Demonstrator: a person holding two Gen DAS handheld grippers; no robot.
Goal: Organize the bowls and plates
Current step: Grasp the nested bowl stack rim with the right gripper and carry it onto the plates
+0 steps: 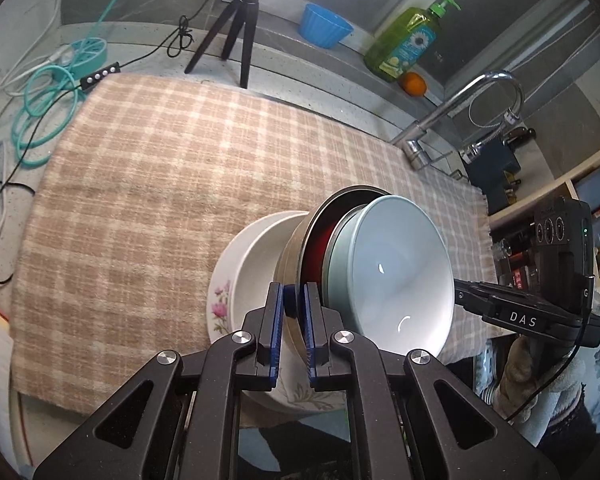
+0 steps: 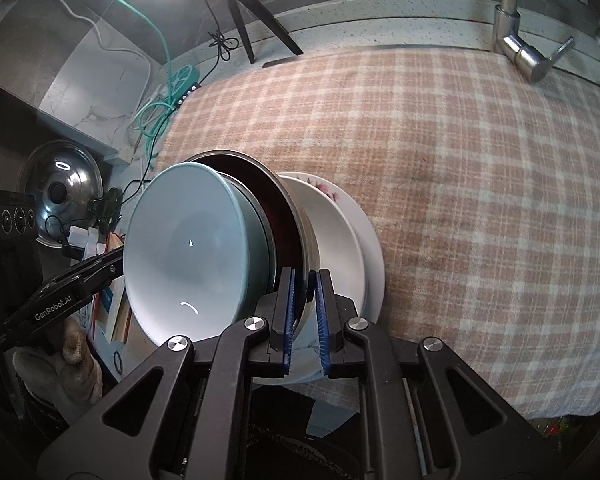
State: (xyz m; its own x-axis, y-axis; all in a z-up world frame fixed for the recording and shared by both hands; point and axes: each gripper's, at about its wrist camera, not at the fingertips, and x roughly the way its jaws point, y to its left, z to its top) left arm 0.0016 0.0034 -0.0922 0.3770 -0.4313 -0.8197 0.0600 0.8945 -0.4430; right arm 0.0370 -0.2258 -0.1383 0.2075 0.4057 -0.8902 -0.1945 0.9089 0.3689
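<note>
A nested stack is held tilted above the plaid cloth: a pale blue bowl sits inside a metal bowl with a dark red inside, over a white floral bowl and plate. My left gripper is shut on the metal bowl's rim. My right gripper is shut on the same metal bowl's rim from the other side. The blue bowl and the floral plate show in the right wrist view too. Each gripper's body shows in the other's view.
A black tripod, a blue ribbed bowl, a green soap bottle and an orange stand at the back. A faucet is at the right. Teal cables lie at the left. A pot lid lies left.
</note>
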